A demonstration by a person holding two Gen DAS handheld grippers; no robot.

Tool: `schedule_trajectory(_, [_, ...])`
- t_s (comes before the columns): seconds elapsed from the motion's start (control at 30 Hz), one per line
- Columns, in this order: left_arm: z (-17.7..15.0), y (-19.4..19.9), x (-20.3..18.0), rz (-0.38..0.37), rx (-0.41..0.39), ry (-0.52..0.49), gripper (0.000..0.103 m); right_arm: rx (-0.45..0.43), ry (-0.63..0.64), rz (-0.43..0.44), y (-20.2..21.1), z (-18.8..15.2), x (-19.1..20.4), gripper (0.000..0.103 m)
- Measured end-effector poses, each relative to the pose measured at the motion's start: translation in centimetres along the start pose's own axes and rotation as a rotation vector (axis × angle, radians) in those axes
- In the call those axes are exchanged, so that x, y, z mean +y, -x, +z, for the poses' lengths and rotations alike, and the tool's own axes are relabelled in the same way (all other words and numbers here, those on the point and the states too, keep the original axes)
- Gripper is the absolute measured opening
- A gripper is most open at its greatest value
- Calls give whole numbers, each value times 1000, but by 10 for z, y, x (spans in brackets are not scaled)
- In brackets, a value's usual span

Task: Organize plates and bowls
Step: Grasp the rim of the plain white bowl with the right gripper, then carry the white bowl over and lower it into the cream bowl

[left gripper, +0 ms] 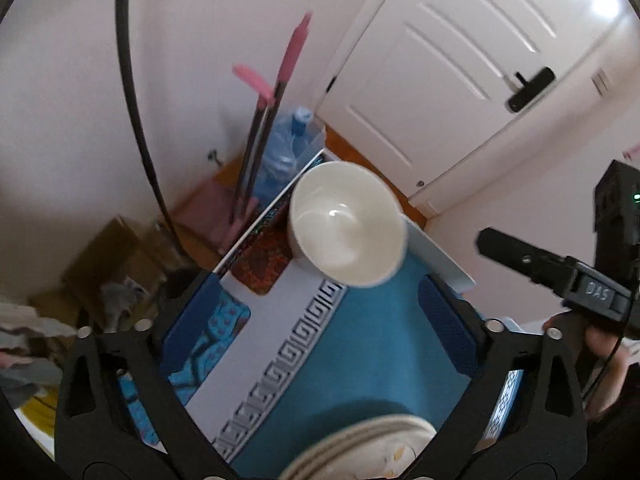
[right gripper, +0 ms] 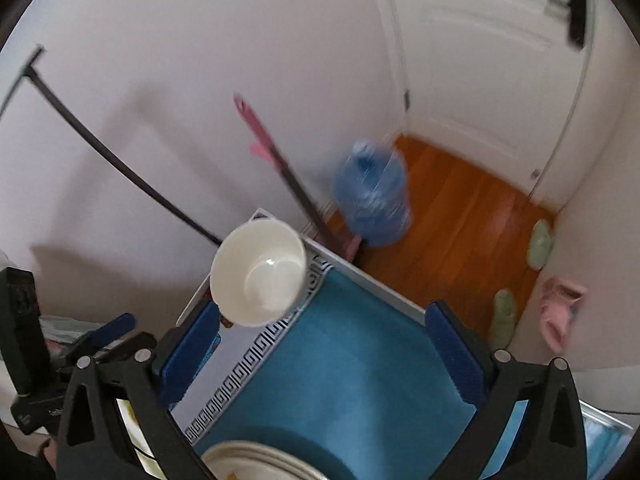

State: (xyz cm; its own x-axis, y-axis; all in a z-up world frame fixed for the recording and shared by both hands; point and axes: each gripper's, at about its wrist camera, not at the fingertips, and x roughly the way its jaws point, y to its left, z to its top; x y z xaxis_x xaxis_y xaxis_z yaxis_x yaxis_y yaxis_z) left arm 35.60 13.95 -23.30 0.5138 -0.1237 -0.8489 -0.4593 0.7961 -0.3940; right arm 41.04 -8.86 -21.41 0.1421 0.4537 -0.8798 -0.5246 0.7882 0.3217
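Two grippers hover above the blue mat (left gripper: 360,360) with nothing between their fingers: the left gripper (left gripper: 320,320) and the right gripper (right gripper: 324,340) both have their jaws spread wide, probably so that either can take a rim without fumbling. The white bowl (left gripper: 347,224) stands upright and alone at the far corner of the table (left gripper: 440,258), near the edge, well apart from the stack of plates (left gripper: 360,452) at the near side, just below the fingers. That split likely reflects sorting by kind, plates piled flat and the bowl kept apart. Some yellowish residue seems to mark the top plate. Beyond the table a water jug (right gripper: 372,200) and pink-handled mops (left gripper: 276,120) lean by the wall.
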Motion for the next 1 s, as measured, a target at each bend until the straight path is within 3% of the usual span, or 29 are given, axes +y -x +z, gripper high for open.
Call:
schedule_trajectory(0.07, [4,-26,7,-15,36,23,82,56,-28,4,-35,7,-1,100])
schedule_trajectory(0.1, [7,-37,10,-20,52,27,75,46,-34,-7,-46,9,-1,94])
schedule_trajectory(0.23, [13,-66,15,-44,93,12,55,124,-40,20,-86,8,-2,54])
schedule_trajectory(0.37, [16,-83,12,-60,118,-18,50,143,-66,50,-101,6,-5,47])
schedule_trajectory(0.43, [18,-87,12,-63,125,-28,37,142,-68,55,-105,6,-4,35])
schedule_trajectory(0.5, [20,-92,12,-47,128,-43,28,145,-65,59,-105,5,-5,33])
schedule_trajectory(0.57, [20,-93,13,-40,118,-51,27,144,-68,55,-108,7,-5,32])
schedule_trajectory(0.7, [20,-95,11,-32,116,-75,26,145,-84,79,-113,5,-3,18])
schedule_trajectory(1.0, [16,-84,-2,-2,102,-156,26,99,-80,51,-103,-3,2,18])
